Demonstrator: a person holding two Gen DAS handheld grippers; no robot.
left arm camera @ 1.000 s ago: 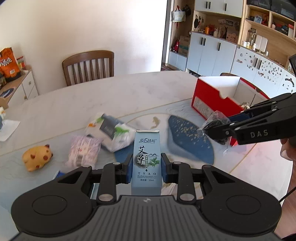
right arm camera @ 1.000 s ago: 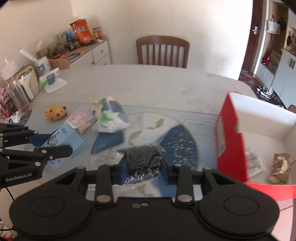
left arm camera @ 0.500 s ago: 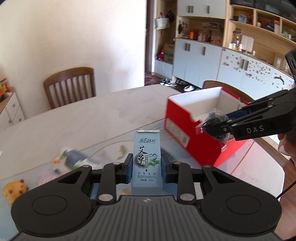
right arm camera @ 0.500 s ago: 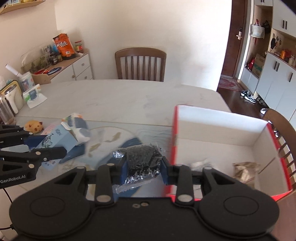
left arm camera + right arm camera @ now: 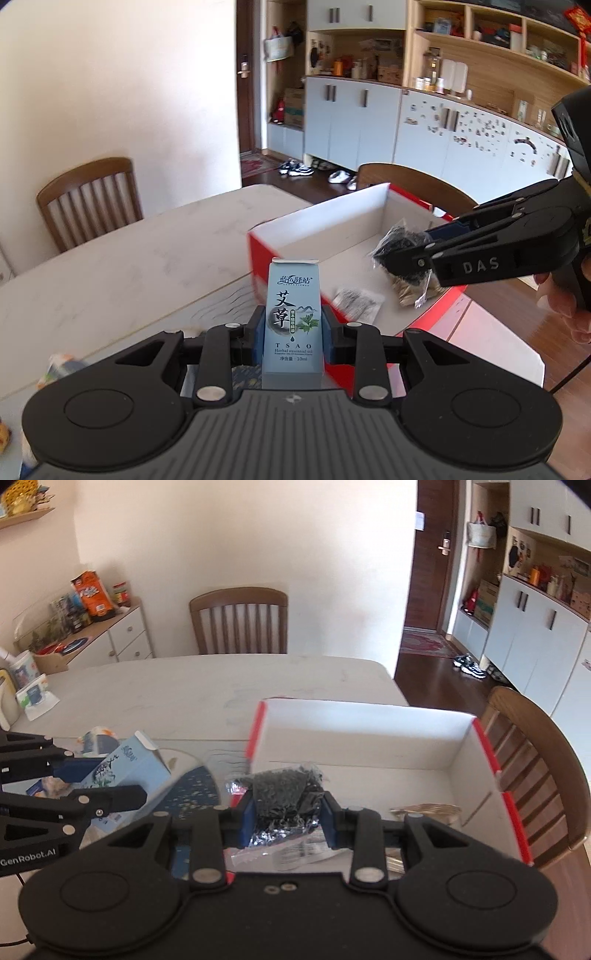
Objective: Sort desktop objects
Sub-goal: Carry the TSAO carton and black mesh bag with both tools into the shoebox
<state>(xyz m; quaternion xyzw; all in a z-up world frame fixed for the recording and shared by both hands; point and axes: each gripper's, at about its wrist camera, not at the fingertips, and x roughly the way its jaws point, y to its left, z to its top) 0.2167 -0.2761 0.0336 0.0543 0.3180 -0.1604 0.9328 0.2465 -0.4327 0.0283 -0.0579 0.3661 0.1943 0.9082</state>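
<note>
Grippers (image 5: 293, 328) (image 5: 286, 821) tilted downward, clamping carton (image 5: 293, 325), dark packet (image 5: 286, 801)

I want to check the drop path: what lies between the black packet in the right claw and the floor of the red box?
Nothing solid. In the left wrist view the black packet hangs over the red box, with only air beneath it.

table (image 5: 207, 686): open box (image 5: 369, 716) on its right end, chair (image 5: 240, 620) behind the far edge, second chair (image 5: 546, 775) right of the box | in box: flat packet (image 5: 356, 301) and crumpled wrapper (image 5: 424, 809) on the floor | herbal oil carton (image 5: 293, 325) left of the box | dark granule packet (image 5: 288, 794) over the box's near-left corner
</note>
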